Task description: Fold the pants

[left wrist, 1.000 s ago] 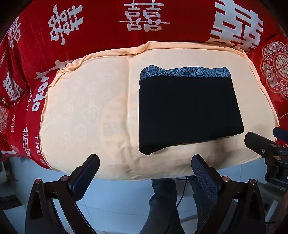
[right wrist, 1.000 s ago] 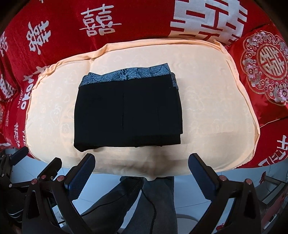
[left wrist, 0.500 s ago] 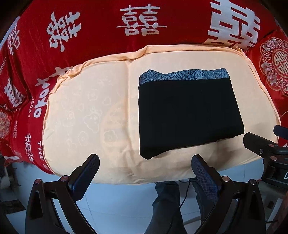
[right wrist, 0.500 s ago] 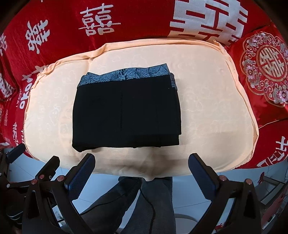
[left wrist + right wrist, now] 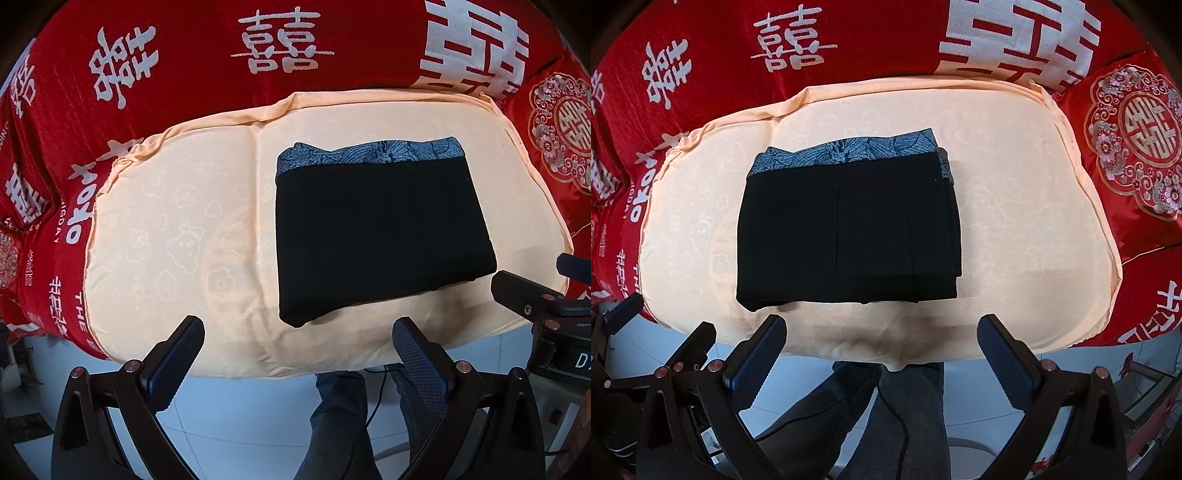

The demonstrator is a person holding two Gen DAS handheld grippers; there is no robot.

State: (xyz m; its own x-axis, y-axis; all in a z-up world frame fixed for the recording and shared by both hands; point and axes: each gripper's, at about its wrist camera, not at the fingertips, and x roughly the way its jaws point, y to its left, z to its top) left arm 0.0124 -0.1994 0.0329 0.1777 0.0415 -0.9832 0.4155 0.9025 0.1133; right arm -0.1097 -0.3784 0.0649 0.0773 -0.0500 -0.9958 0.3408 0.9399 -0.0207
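While both tools hang off the near edge of the peach cushion, the black pants lie on its top as a compact folded rectangle, nearer the cushion's middle than any rim, with the blue patterned waistband showing along the far edge. The left gripper has its jaws spread wide and holds nothing; the right gripper is likewise released and empty. Neither touches the cloth.

Judging by the tidy stack, the folding looks essentially finished. What is left is to retreat cleanly: keep both tools away from the near hem of the pants, where layers sit slightly stepped and could be dragged askew, and leave the cushion undisturbed.
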